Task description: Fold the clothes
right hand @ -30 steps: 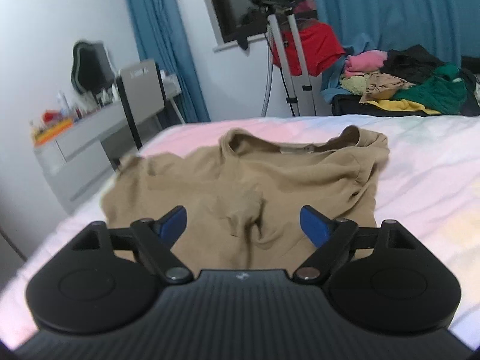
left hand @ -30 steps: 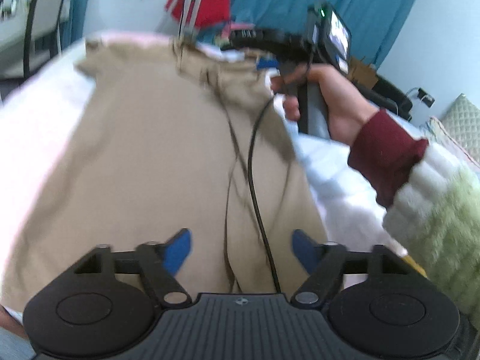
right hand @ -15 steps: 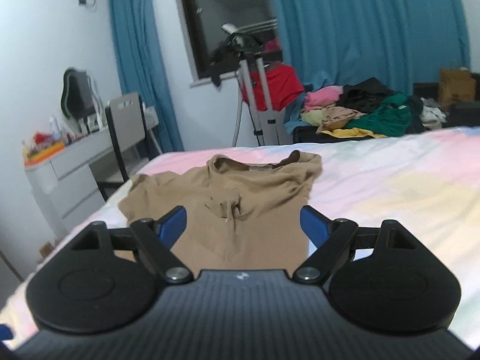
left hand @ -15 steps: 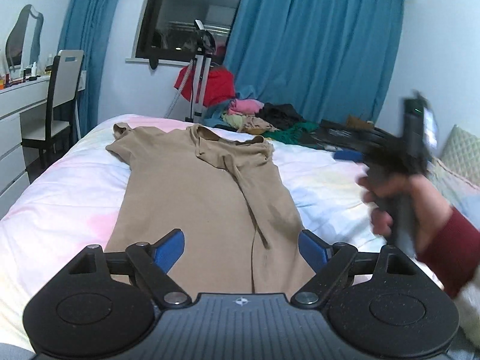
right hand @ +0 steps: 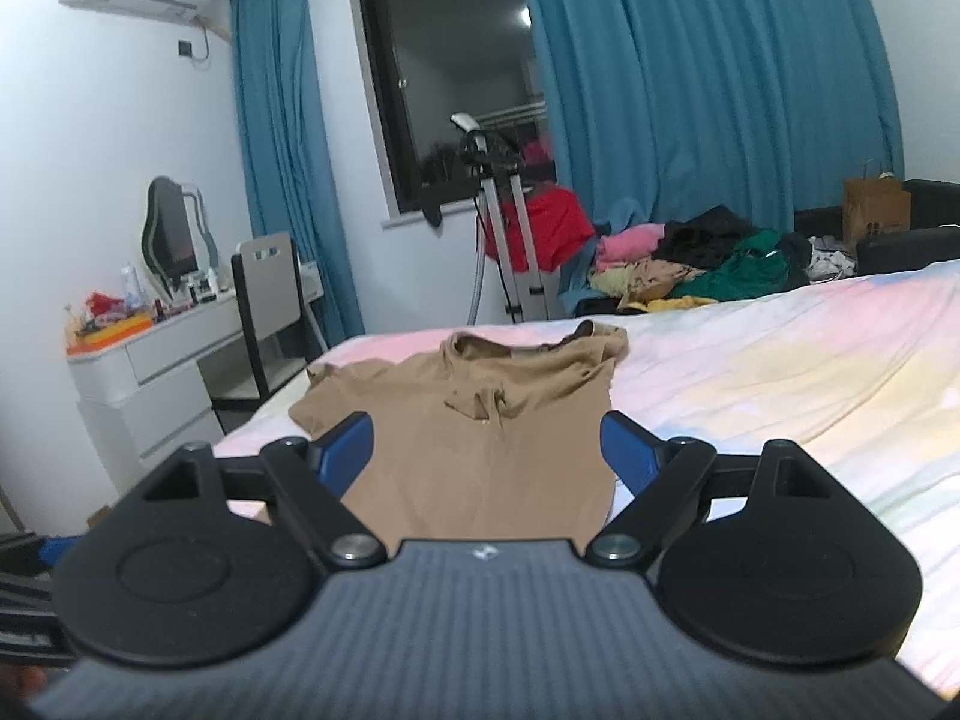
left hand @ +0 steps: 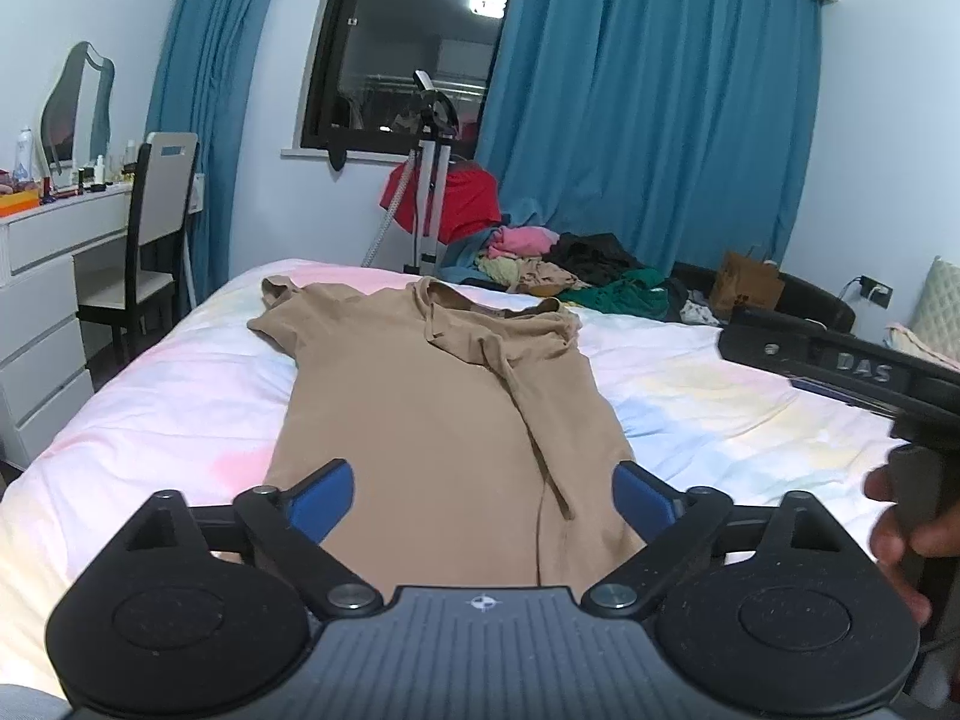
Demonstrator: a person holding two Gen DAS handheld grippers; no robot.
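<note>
A tan short-sleeved shirt point(left hand: 432, 414) lies lengthwise on the bed point(left hand: 708, 396), collar at the far end, its right sleeve folded in across the body. My left gripper point(left hand: 483, 495) hovers open over the shirt's near hem with nothing between its blue pads. In the right wrist view the same shirt point(right hand: 480, 438) shows ahead, and my right gripper point(right hand: 486, 450) is open and empty above its near end. The body of the right gripper, held in a hand point(left hand: 900, 534), shows at the right edge of the left wrist view.
A pile of coloured clothes point(left hand: 564, 270) lies beyond the far end of the bed. A stand with a red garment point(left hand: 444, 204) stands by the window. A white dresser point(left hand: 42, 300) and a chair point(left hand: 150, 240) are at the left. Pastel sheet extends to the right.
Both grippers have pulled back and lifted from the shirt. The right hand, earlier at the sleeve near the collar, has withdrawn to the right; the sleeve now lies folded across the body.
</note>
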